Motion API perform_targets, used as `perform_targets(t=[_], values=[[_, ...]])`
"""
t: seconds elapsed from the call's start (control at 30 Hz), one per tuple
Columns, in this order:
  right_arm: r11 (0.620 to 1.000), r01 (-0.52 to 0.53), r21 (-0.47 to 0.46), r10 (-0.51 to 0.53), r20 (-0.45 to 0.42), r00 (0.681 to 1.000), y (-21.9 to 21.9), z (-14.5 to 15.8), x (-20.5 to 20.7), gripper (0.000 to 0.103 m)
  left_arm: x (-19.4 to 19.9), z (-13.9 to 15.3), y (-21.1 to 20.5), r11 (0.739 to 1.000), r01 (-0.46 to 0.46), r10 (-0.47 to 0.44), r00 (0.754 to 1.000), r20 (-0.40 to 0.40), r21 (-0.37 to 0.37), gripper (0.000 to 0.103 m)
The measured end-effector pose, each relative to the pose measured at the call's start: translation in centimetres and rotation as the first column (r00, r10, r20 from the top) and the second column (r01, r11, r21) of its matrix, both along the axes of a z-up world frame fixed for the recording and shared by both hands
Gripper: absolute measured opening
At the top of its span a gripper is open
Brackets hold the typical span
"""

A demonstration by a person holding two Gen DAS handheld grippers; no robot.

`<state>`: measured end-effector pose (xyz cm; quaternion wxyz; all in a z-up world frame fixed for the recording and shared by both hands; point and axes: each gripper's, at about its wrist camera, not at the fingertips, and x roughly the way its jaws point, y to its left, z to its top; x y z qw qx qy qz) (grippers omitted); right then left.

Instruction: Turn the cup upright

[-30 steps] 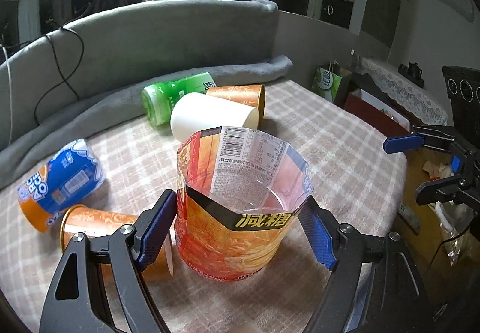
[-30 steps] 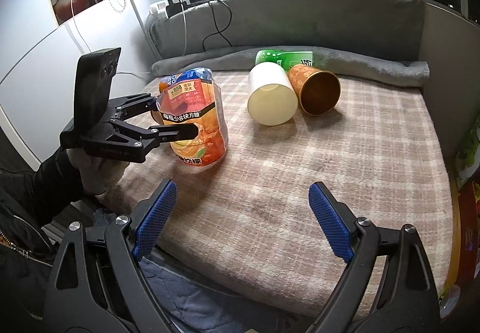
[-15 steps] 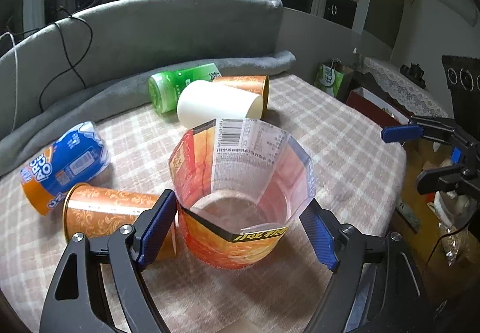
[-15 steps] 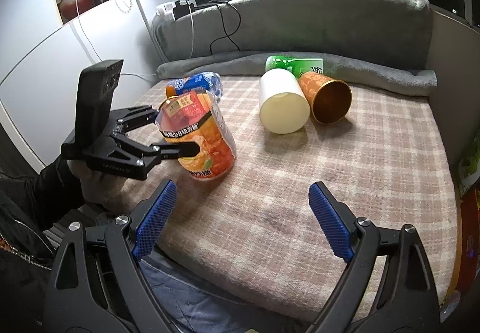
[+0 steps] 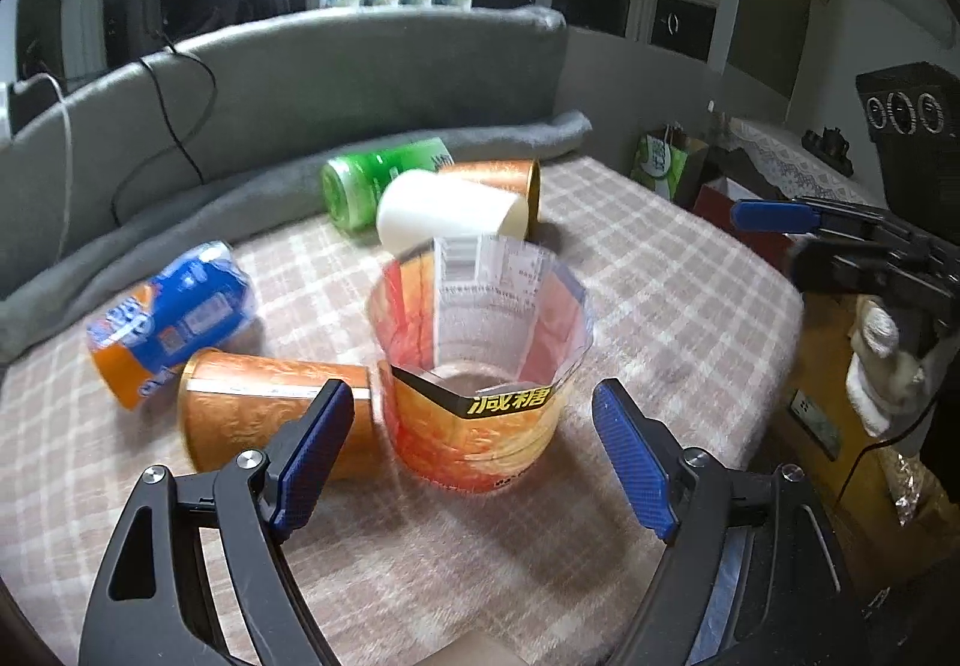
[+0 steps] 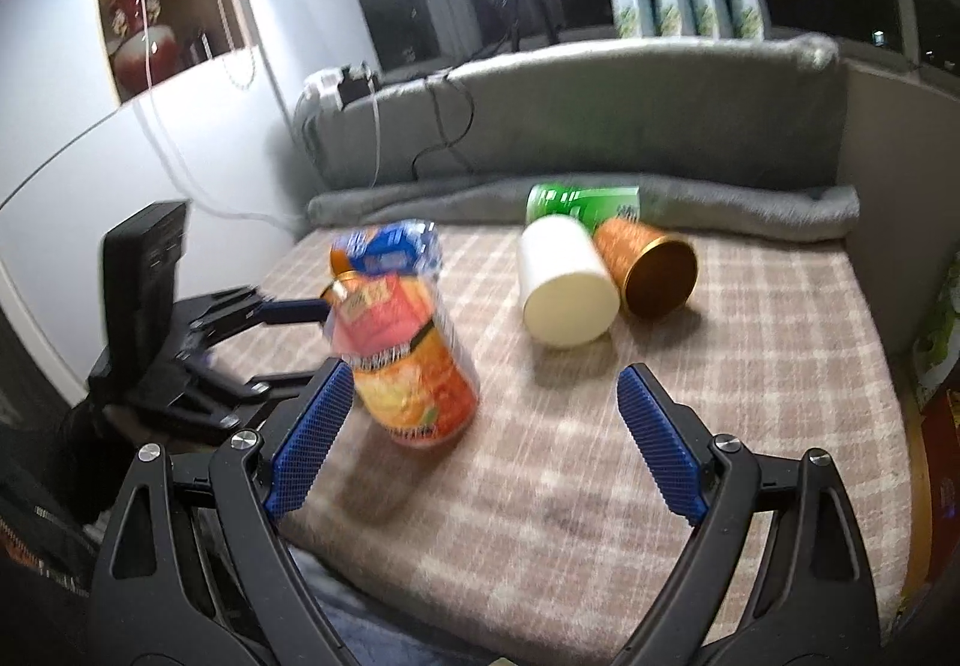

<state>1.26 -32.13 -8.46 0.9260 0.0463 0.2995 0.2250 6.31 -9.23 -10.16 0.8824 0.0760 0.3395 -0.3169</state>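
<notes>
The clear cup with the orange and red label (image 5: pixel 480 366) stands upright on the checked cloth, mouth up. It also shows in the right wrist view (image 6: pixel 408 360). My left gripper (image 5: pixel 474 456) is open, its blue pads (image 5: pixel 312 450) apart on either side of the cup and a little behind it, not touching. My right gripper (image 6: pixel 480 444) is open and empty, off the right front of the cloth. It shows in the left wrist view (image 5: pixel 840 240) too.
Lying on their sides are a gold cup (image 5: pixel 270 408), a blue and orange cup (image 5: pixel 168 318), a white cup (image 5: pixel 444 210), another gold cup (image 6: pixel 654 270) and a green bottle (image 5: pixel 372 180). A grey cushion (image 5: pixel 360 84) bounds the back.
My left gripper has opened, let go of the orange cup and drawn back and up. The cup now stands alone on the cloth. My right gripper has risen and tilted.
</notes>
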Motion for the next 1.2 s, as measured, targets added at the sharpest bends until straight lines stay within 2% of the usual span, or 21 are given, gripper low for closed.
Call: perform_targets(t=[0.2, 0.33, 0.47, 0.6, 0.87, 1.03, 1.2], values=[[0.991, 0.129, -0.038, -0.124, 0.103, 0.987, 1.2, 1.9, 0.0, 0.092, -1.1, 2.7, 1.7, 0.996, -0.083, 0.085, 0.991, 0.099, -0.031, 0.082], [0.978, 0.200, -0.051, -0.191, 0.155, 0.969, 2.0, 3.0, 0.0, 0.092, -2.3, 4.8, 3.6, 0.981, -0.177, 0.190, 0.964, 0.187, -0.084, 0.082], [0.965, 0.256, -0.062, -0.241, 0.183, 0.953, 2.7, 3.7, 0.2, 0.093, -3.3, 6.4, 5.3, 0.948, -0.289, 0.315, 0.914, 0.256, -0.133, 0.082], [0.942, 0.326, -0.082, -0.306, 0.194, 0.932, 3.2, 4.0, 0.5, 0.099, -4.0, 7.5, 6.6, 0.914, -0.371, 0.405, 0.864, 0.298, -0.165, 0.083], [0.885, 0.462, -0.065, -0.438, 0.223, 0.871, 2.4, 4.4, 0.9, 0.102, -5.5, 9.0, 7.8, 0.857, -0.461, 0.515, 0.781, 0.353, -0.231, 0.084], [0.844, 0.527, -0.097, -0.484, 0.285, 0.827, 2.6, 4.8, 0.7, 0.103, -6.0, 9.4, 8.7, 0.832, -0.487, 0.554, 0.757, 0.346, -0.267, 0.085], [0.836, 0.538, -0.106, -0.490, 0.295, 0.820, 2.6, 4.9, 0.6, 0.103, -5.7, 9.3, 9.0, 0.826, -0.496, 0.562, 0.761, 0.323, -0.270, 0.087]])
